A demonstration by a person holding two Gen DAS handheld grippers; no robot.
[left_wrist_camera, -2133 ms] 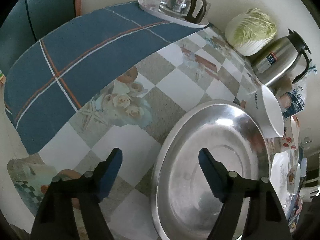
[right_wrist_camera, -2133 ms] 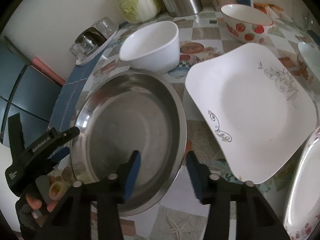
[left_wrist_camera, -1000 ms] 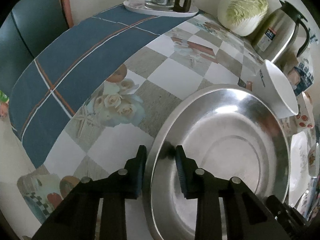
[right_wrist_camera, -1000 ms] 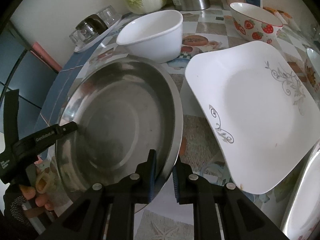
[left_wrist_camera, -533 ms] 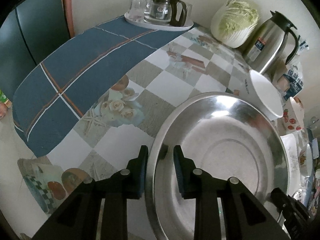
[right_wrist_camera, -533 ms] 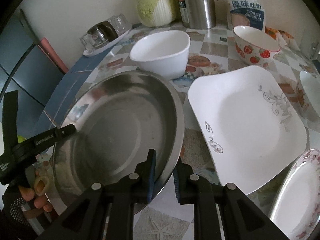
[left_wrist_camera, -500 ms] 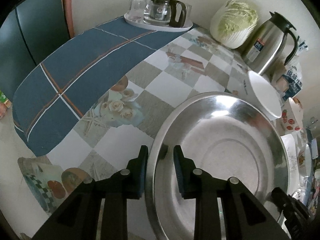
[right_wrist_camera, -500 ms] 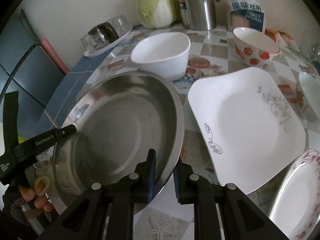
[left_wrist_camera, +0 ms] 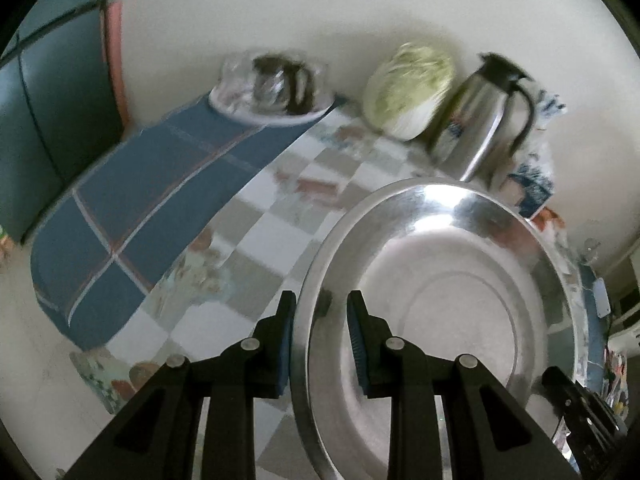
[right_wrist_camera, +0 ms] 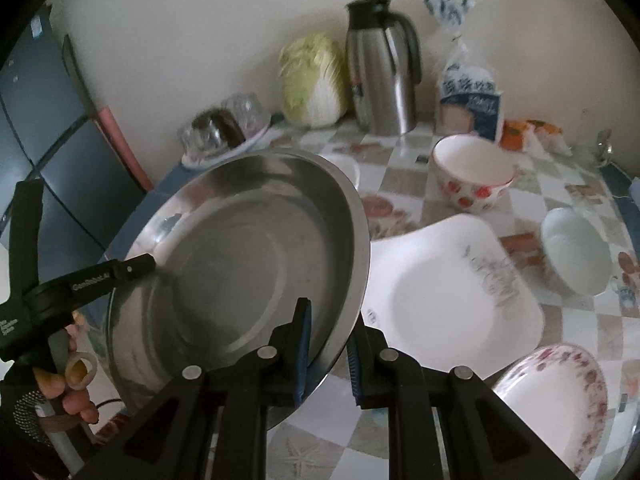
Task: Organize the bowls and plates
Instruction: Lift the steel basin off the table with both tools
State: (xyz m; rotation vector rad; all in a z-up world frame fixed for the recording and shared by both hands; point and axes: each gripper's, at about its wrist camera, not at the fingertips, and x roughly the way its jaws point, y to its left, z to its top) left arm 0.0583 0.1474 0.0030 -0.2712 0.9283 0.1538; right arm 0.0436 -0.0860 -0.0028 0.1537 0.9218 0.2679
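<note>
Left gripper clamped on near rim of large steel basin, right gripper pinching its opposite rim, basin lifted between both (tilted) above checkered tablecloth, square white plate just beside.

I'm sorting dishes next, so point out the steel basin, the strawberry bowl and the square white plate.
steel basin [right_wrist_camera: 240,264]: right wrist view, on its inner floor.
strawberry bowl [right_wrist_camera: 472,194]: right wrist view, on its patterned outer wall.
square white plate [right_wrist_camera: 436,292]: right wrist view, on its bare centre.
</note>
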